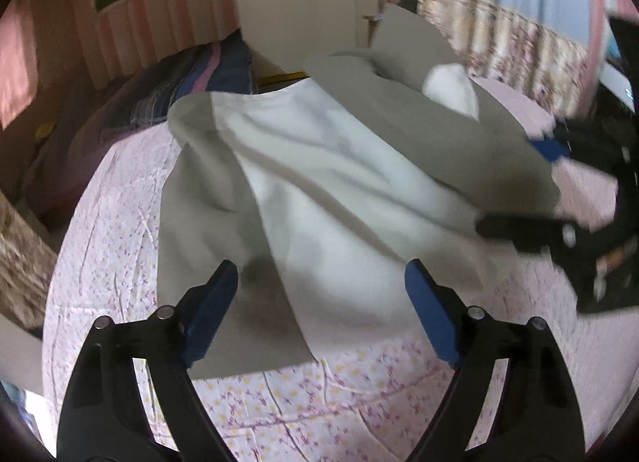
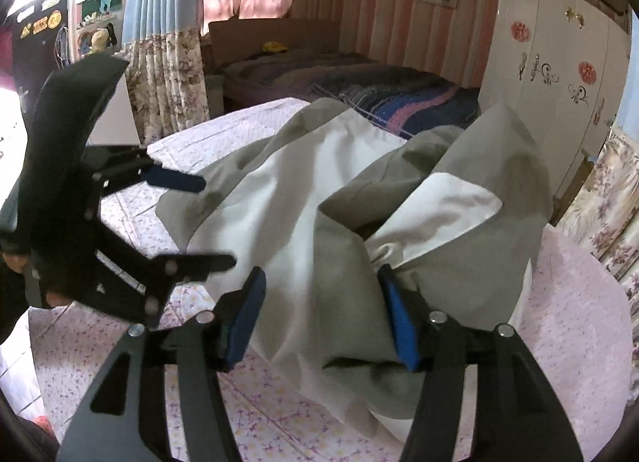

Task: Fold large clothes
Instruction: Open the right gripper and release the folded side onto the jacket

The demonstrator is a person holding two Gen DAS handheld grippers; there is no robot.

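A large grey and white garment (image 1: 319,166) lies rumpled on a pink floral bedspread (image 1: 120,262). My left gripper (image 1: 321,278) hovers open over the garment's near edge, with nothing pressed between its blue pads. In the right wrist view the same garment (image 2: 303,222) is bunched in folds. My right gripper (image 2: 321,282) stands open around a grey fold; the cloth lies between the pads without being pinched. Each gripper shows in the other's view: the right gripper (image 1: 507,184) at the garment's right side, the left gripper (image 2: 217,222) at its left side.
The bedspread (image 2: 279,414) covers the bed all around the garment. A dark striped blanket (image 2: 403,102) lies beyond it. White wardrobe doors (image 2: 551,74) stand at the right, floral curtains (image 2: 167,78) at the left, and a second bed (image 2: 303,66) sits by the far wall.
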